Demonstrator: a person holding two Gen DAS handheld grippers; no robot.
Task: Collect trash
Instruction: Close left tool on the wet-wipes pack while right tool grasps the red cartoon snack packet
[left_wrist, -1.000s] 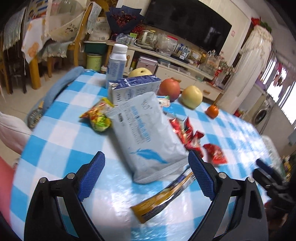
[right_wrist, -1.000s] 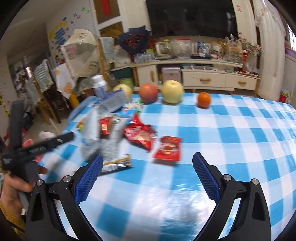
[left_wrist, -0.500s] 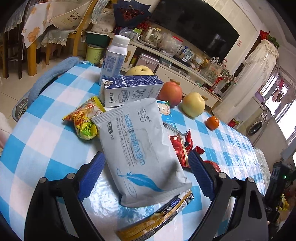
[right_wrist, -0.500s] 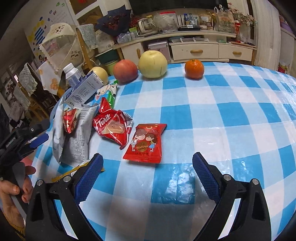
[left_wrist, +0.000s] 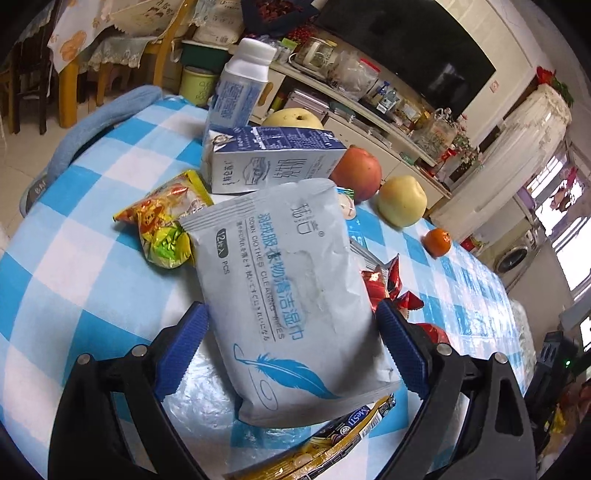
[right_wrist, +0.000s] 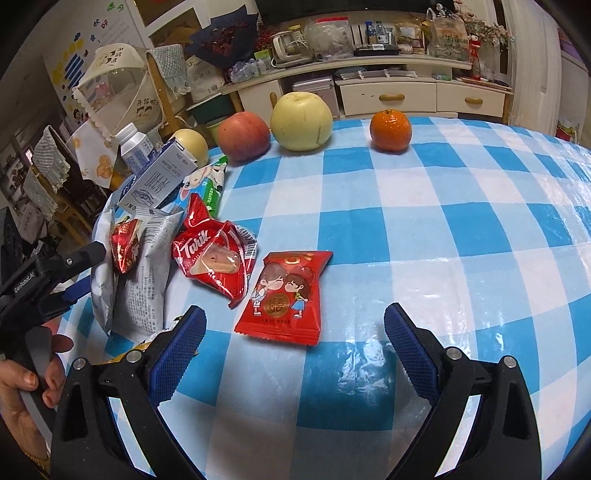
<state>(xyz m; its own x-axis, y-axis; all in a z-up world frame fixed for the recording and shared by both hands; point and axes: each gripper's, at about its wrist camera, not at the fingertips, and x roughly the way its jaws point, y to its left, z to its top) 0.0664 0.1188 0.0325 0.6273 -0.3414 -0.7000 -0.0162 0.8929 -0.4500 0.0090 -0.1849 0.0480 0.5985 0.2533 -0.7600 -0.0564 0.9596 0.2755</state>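
Left gripper (left_wrist: 291, 343) fingers wide, straddling the wipes pack (left_wrist: 284, 295); closing may pinch the bar wrapper (left_wrist: 332, 439) beneath. Right gripper (right_wrist: 293, 345) fingers wide, red packet (right_wrist: 286, 295) between, nothing held.

Counted on the checked cloth: wrappers, cartons, fruit.
Seen: 3 red packets (right_wrist: 283, 295), 1 grey wipes pack (left_wrist: 291, 295), 1 yellow-green wrapper (left_wrist: 164, 225), 1 gold bar wrapper (left_wrist: 332, 439), 1 milk carton (left_wrist: 273, 162), 1 bottle (left_wrist: 240, 96), 4 fruit, incl. 1 orange (right_wrist: 390, 131).
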